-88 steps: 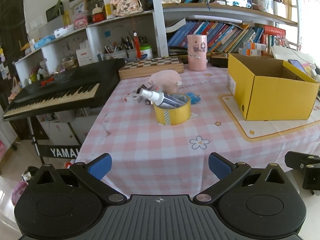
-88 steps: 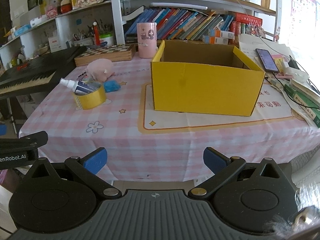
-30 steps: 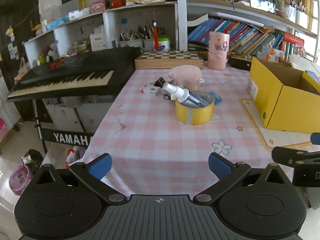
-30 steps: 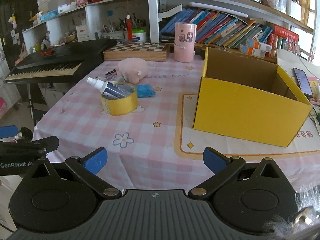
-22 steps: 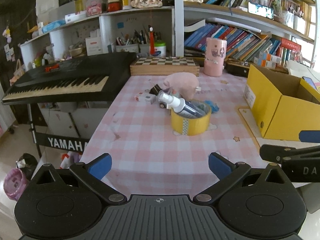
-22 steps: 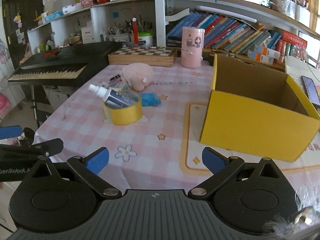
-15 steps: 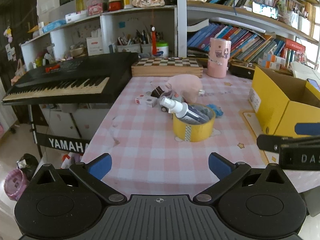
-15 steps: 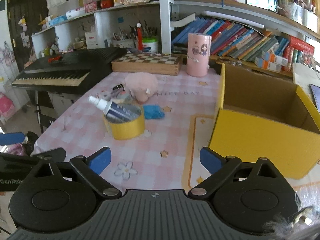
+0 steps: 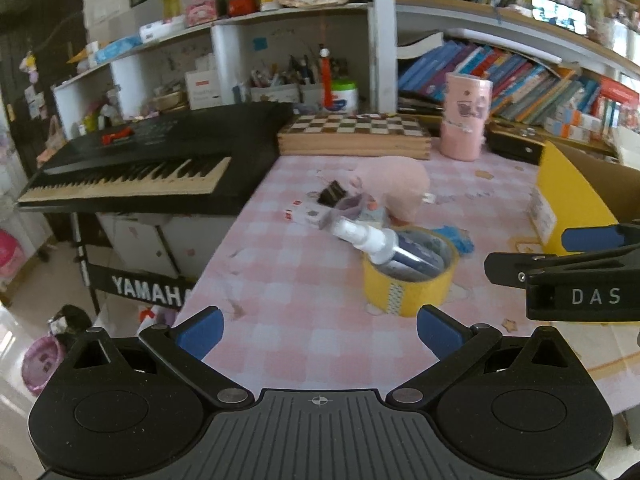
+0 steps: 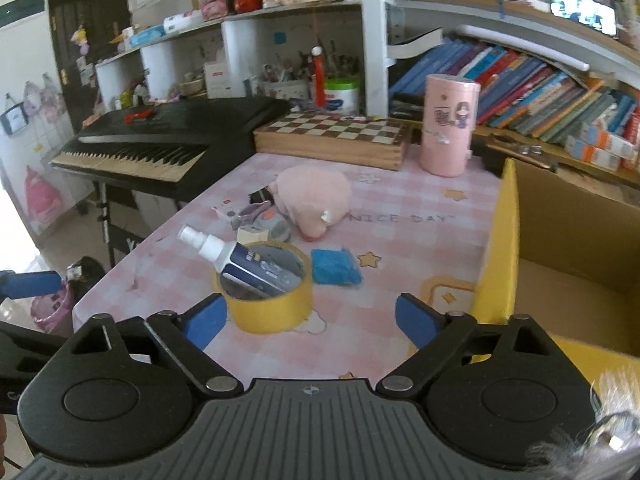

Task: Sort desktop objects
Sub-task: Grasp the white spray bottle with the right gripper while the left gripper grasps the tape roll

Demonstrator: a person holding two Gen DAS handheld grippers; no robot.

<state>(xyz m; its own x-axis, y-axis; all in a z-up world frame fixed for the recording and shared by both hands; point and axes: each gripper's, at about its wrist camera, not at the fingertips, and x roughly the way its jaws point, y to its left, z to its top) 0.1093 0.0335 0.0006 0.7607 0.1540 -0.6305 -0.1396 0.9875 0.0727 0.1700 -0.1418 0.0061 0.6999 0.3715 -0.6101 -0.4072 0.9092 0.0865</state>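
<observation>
On the pink checked tablecloth [image 10: 400, 216], at twelve o'clock from the right gripper [image 10: 310, 320], sits a yellow tape roll [image 10: 270, 304] with a white-capped blue spray bottle [image 10: 244, 266] leaning inside. The bottle looks light, rigid and slick; take its body, not the nozzle. The right jaws are closing on nothing; the left gripper [image 9: 318, 332] gapes empty.

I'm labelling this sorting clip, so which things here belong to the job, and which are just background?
Part of the job:
- yellow tape roll
- spray bottle lying across it
- pink plush toy
- blue cloth
- yellow box, open
- right gripper, jaws closing, nothing between them
- left gripper, open

Just lying about:
- keyboard
- chessboard
- pink canister
- books
</observation>
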